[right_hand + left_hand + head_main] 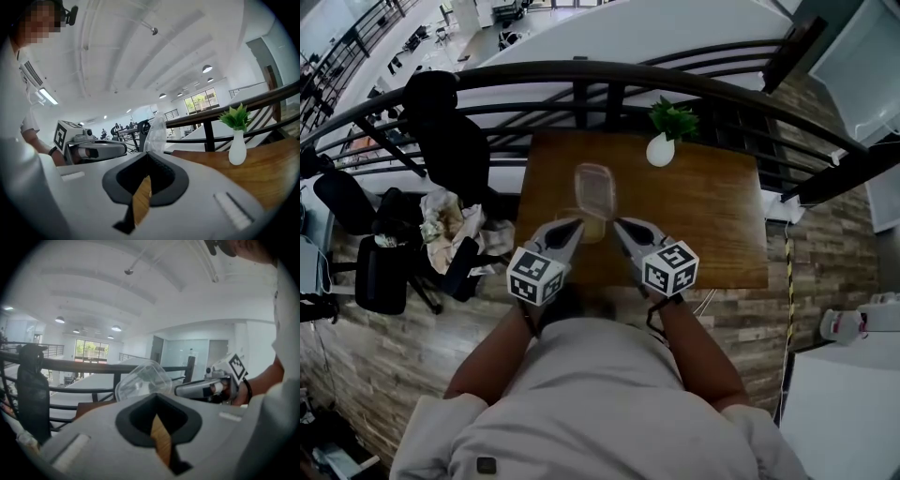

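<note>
A clear plastic container (593,199) with its lid raised stands on the brown wooden table (712,220) near the front edge. My left gripper (575,226) meets the container's left side, and its jaws (157,396) are closed at the tips with the clear lid (140,380) just beyond. At the container's right side is my right gripper (622,226). Its jaws (147,154) are closed, and a thin edge of clear plastic (156,133) rises straight from the tips. Each gripper shows in the other's view: the right gripper (201,389) and the left gripper (98,150).
A white vase with a green plant (662,145) (237,147) stands at the table's far edge. A dark curved railing (581,80) runs behind the table. Black chairs and a heap of bags (441,220) crowd the floor to the left.
</note>
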Available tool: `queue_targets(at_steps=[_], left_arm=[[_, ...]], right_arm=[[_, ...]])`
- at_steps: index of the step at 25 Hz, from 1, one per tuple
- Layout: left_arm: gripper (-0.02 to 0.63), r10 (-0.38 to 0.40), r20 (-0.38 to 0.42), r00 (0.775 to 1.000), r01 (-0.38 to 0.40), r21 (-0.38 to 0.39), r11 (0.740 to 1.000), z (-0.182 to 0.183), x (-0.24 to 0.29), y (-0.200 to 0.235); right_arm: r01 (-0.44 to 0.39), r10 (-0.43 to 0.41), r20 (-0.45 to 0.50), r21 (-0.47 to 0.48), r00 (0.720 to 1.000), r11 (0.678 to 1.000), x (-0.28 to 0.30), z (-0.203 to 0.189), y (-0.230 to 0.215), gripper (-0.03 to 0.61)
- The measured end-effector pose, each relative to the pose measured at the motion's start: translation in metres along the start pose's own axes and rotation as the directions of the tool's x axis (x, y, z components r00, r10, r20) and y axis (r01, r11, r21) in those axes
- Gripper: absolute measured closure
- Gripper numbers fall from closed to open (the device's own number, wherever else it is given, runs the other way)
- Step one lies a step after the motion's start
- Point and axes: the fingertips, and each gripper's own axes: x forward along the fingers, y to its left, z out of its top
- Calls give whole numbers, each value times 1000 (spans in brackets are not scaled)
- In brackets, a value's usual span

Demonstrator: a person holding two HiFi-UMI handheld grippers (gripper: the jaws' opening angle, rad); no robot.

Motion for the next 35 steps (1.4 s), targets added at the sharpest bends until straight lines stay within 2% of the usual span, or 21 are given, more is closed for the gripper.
queue_targets(at_steps=[5,9,13,23,29,35], left_arm=[[611,-36,11,999,36,9,999,9,-8,0],[611,-74,33,997,73,39,997,24,-27,-6],[611,-99,33,995,97,43,994,26,-61,-2],[611,-127,18,992,126,34,991,-9,-201,38],[611,-184,6,983,184,14,983,-39,-273,39],[611,-255,22,967,255,8,967,-53,-308,16]], right_arm=[[71,-72,-19,-37,997,997,2,1,14,572],[108,-108,0,-86,994,990,-4,6,41,572],[133,-131,28,-85,991,988,2,10,75,572],[184,-179,67,-78,982,980,52,-13,197,572],[232,-227,82,-52,970,971,60,-39,270,572],[304,-298,87,-53,950,951,40,-60,319,572]])
